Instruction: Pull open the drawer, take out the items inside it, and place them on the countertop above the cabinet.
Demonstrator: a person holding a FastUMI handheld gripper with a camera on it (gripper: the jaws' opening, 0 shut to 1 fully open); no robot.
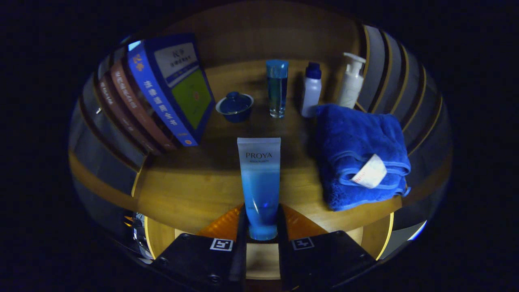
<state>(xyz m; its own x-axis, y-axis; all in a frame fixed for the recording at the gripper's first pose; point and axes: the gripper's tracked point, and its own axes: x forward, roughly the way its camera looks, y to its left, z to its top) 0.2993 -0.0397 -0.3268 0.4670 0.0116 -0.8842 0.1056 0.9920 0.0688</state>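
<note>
Wooden countertop [190, 190] spread wide under everything, lit warm, with a slatted wall [409, 89] curving round on the right and left. Far left, a row of upright books [162, 93] leaning toward the left, blue-covered one at the front of the row, brown spines behind. Right side, a folded blue towel [357, 150] lying flat near the counter's front edge, white tag on its near fold. Centre, a blue-and-white tube [259, 182] pointing away along the counter, cap end near, clamped at that cap end between the two fingers of the gripper [261, 227], one finger pressed on each side; whether resting on the wood or raised off it, not clear. Far right, behind the towel, a white pump bottle [351, 83] standing upright. Just left of that, a white bottle with a dark blue cap [311, 91], upright. Further left, directly beyond the tube, a tall clear blue bottle [277, 88], upright. Left again, near the books, a small blue lidded bowl [234, 106].
</note>
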